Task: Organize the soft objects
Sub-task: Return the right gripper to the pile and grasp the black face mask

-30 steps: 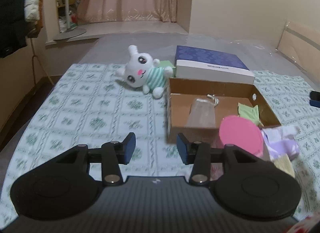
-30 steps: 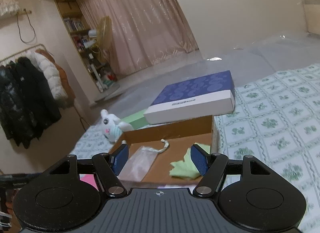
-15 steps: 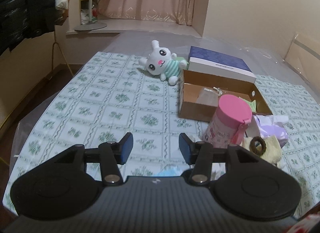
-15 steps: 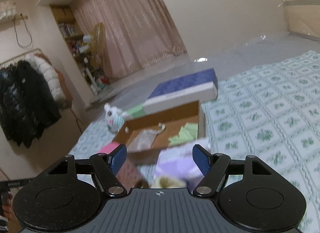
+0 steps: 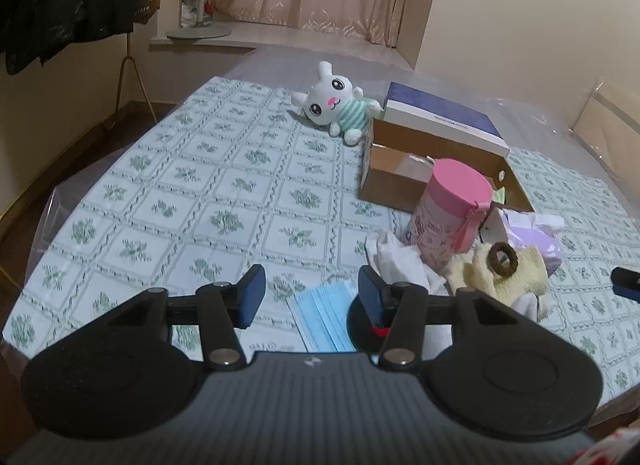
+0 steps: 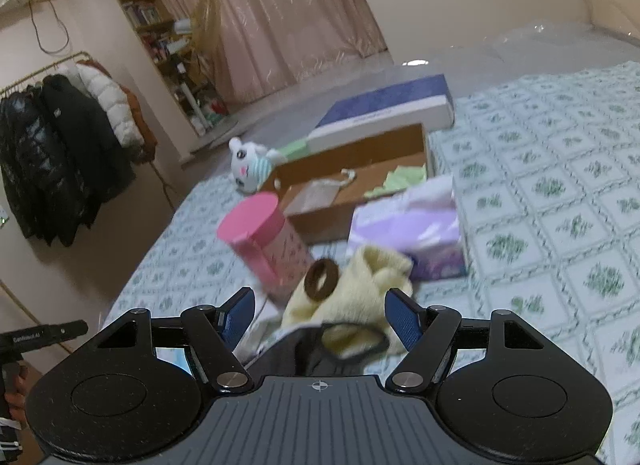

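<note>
Soft things lie on the patterned bed cover. A white plush bunny [image 5: 334, 107] [image 6: 250, 163] lies far back beside an open cardboard box [image 5: 394, 181] [image 6: 362, 179]. A yellow cloth [image 5: 500, 277] [image 6: 360, 285] with a brown hair tie [image 5: 503, 259] [image 6: 321, 279] lies near a purple tissue pack [image 5: 532, 233] [image 6: 416, 233]. A blue face mask [image 5: 320, 313] and white tissue [image 5: 400, 265] lie near my open, empty left gripper [image 5: 310, 295]. My right gripper [image 6: 318, 315] is open and empty above the yellow cloth and a dark cloth [image 6: 304, 353].
A pink lidded canister [image 5: 448, 211] [image 6: 266, 243] stands in front of the box. A blue and white box lid [image 5: 440, 123] [image 6: 384, 109] rests behind it. Green cloth [image 6: 400, 179] and a clear pouch [image 6: 312, 197] lie in the box. Coats [image 6: 60, 137] hang at left.
Both grippers have pulled back and away from the box, so the canister, tissue pack, yellow cloth and face mask have come into view. Both stay open.
</note>
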A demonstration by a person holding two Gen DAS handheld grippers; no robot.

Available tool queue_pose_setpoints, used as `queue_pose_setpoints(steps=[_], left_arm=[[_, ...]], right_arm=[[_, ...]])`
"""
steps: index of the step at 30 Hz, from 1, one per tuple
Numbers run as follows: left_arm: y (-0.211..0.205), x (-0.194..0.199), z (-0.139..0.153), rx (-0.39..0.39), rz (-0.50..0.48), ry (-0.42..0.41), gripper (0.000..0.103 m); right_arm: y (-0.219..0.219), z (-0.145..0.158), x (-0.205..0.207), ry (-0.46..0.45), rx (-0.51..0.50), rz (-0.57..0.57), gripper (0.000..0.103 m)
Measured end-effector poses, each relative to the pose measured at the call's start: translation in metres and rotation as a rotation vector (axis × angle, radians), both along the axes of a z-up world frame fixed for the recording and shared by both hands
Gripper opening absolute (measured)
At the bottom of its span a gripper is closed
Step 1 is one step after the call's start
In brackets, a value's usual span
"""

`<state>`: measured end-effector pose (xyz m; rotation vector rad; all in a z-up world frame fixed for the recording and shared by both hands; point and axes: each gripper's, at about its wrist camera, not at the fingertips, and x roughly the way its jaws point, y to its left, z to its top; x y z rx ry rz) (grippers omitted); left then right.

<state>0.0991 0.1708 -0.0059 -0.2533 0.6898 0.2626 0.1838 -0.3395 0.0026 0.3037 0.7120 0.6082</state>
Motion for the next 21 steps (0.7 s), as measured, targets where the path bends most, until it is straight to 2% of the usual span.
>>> queue_pose_setpoints(steps=[10, 21], left_arm=[[-0.02, -0.011, -0.018, -0.016, -0.04, 0.04, 0.048], [-0.037, -0.014, -0.033, -0.044, -0.074, 0.072, 0.048]], right_arm=[[0.026, -0.02, -0.029, 0.056, -0.041, 0.053, 0.072], [0.049, -0.029, -0.037, 0.095, -0.064, 0.09, 0.072]])
